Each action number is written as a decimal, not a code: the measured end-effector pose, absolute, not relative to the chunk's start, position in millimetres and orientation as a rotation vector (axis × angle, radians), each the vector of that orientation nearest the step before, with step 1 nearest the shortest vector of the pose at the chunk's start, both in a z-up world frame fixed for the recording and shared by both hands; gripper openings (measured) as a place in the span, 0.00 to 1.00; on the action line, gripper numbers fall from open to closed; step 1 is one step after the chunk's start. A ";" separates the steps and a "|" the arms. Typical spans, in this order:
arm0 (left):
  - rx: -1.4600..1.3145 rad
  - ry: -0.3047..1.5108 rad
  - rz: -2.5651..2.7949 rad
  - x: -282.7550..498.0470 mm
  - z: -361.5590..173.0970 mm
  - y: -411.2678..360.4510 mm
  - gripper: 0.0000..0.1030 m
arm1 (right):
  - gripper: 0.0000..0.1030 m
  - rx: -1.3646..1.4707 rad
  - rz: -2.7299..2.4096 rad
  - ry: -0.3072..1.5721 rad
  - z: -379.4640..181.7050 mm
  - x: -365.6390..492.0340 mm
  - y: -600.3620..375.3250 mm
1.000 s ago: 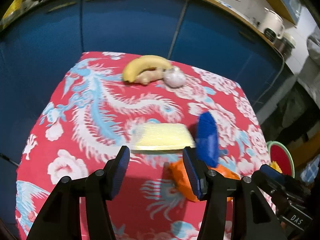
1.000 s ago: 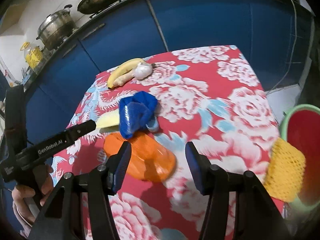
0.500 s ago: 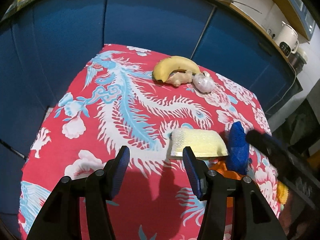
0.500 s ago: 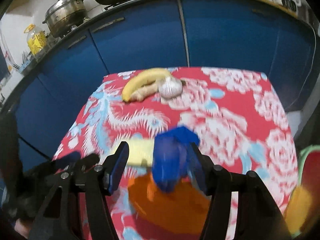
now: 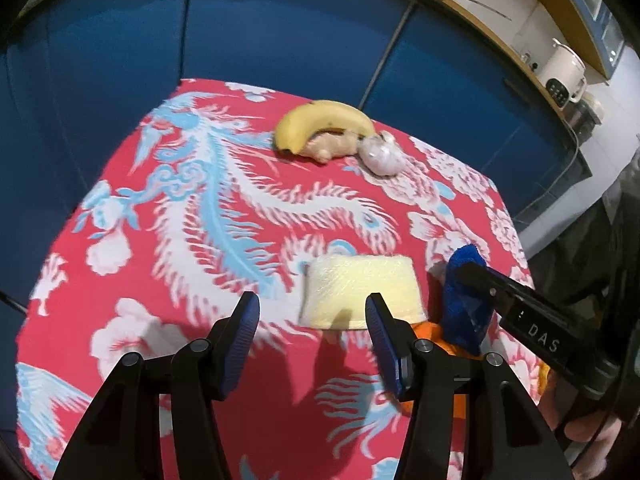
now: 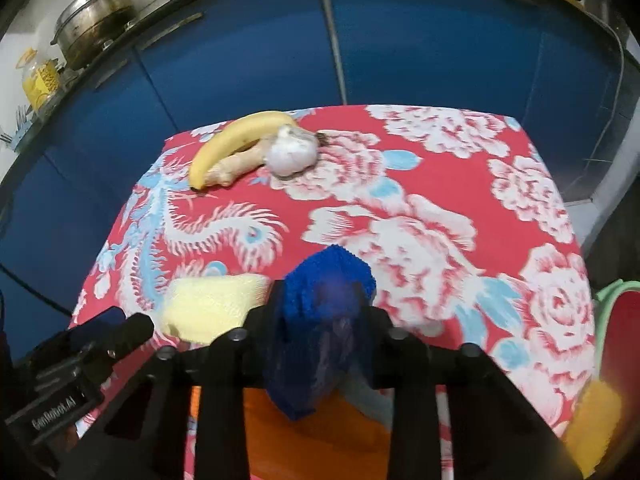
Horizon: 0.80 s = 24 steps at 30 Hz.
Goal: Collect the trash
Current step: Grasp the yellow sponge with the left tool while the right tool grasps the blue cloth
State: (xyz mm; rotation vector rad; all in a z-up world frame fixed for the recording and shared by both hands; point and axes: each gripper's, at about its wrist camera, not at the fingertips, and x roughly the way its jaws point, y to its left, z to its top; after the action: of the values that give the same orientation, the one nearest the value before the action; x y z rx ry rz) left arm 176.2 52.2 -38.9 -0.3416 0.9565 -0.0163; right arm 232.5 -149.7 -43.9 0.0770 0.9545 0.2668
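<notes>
My right gripper [image 6: 320,312] is shut on a blue foam net [image 6: 326,304], which also shows in the left wrist view [image 5: 464,300] held between the right fingers. Under it lies an orange piece of trash [image 6: 320,436]. A pale yellow foam net [image 5: 360,298] lies flat on the red cloth just ahead of my open, empty left gripper [image 5: 312,336]; it also shows in the right wrist view [image 6: 208,308].
A banana [image 5: 320,122], a ginger root [image 5: 330,146] and a garlic bulb [image 5: 380,156] lie at the far side of the flowered table [image 5: 160,240]. A green-rimmed red bin [image 6: 620,336] with a yellow net [image 6: 592,420] stands at right. Blue cabinets lie behind.
My right gripper moved in over the blue foam net and closed on it. My left gripper drew back and left, staying open near the yellow net.
</notes>
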 end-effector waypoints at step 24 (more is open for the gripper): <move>-0.314 0.987 -0.057 209.6 -65.2 17.0 0.73 | 0.14 0.279 0.299 0.857 -31.1 187.2 -210.6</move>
State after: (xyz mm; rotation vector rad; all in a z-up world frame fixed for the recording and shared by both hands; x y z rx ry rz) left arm 209.6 17.0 -65.2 -0.3139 0.9871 -0.0571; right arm 187.2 -210.6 -31.1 0.2793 0.8568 0.2987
